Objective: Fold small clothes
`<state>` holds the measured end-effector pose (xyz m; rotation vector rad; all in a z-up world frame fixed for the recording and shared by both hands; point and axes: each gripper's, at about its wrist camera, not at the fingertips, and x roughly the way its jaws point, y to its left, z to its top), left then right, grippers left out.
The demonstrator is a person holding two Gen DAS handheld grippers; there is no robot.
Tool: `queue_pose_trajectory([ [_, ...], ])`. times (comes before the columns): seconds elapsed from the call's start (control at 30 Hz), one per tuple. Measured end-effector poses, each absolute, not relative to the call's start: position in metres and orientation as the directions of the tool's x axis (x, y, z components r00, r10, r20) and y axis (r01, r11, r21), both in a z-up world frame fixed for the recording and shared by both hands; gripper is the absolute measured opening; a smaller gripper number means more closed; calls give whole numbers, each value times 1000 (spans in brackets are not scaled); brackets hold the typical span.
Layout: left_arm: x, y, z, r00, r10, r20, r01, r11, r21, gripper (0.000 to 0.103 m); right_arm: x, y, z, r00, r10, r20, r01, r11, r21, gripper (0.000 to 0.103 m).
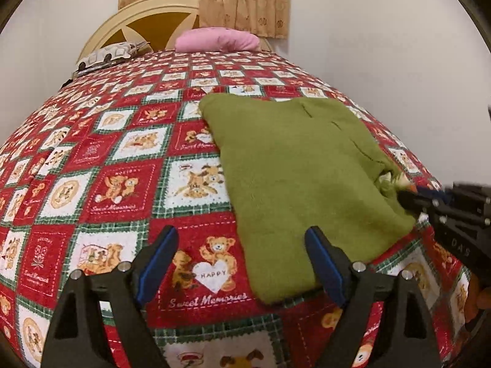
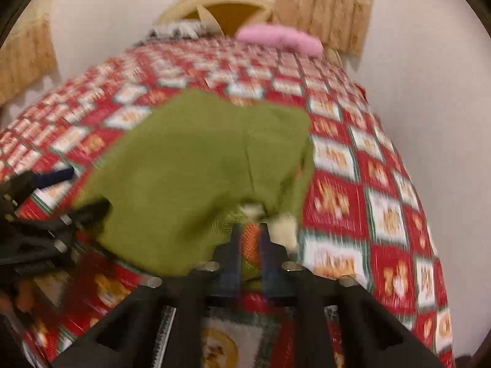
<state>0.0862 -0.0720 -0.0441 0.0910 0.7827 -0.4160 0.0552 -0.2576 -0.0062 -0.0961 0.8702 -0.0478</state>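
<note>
left wrist: left gripper (image 1: 242,263) jaws wide, holding nothing, over bedspread (image 1: 101,165) | green garment (image 1: 300,178) flat on bed, right fingertip overlapping its near edge | right wrist: blurred, right gripper (image 2: 250,239) clamped narrow on garment's near edge (image 2: 196,168) | pink pillow (image 2: 279,38) far end

Bed (image 1: 122,159) with teddy-bear quilt, cream headboard (image 1: 144,15), beige curtain (image 1: 245,0), white walls (image 1: 383,46).
</note>
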Motion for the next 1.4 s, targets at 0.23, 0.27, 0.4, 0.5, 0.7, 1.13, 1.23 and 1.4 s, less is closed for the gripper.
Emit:
queue_pose_trajectory([
  [0.23, 93, -63, -58, 572, -364, -735, 379, 912, -157, 96, -11, -323, -44, 713, 140, -687, 232, 878, 419, 9],
  [0.27, 93, -64, -59, 573, -357, -738, 377, 914, -150, 97, -16, -325, -51, 719, 162, -676, 240, 855, 460, 10],
  [0.4, 88, -68, -60, 591, -321, -740, 368, 924, -107, 99, -25, -322, -60, 728, 184, -660, 255, 822, 509, 10],
  [0.5, 86, -68, -59, 600, -312, -737, 365, 926, -95, 100, -28, -313, -57, 712, 149, -686, 262, 850, 457, 10],
  [0.7, 90, -63, -61, 590, -325, -739, 357, 926, -122, 101, -48, -296, -46, 685, 47, -727, 287, 900, 328, 10],
  [1.13, 94, -62, -65, 575, -339, -745, 356, 923, -146, 103, -7, -236, 24, 757, -176, -630, 221, 975, -7, 52],
  [1.23, 95, -62, -65, 575, -338, -745, 355, 923, -145, 103, 29, -229, 2, 701, -213, -681, 211, 974, -88, 22],
  [1.4, 96, -62, -67, 568, -344, -748, 359, 921, -151, 103, 37, -234, -21, 679, -282, -677, 242, 958, -157, 17],
])
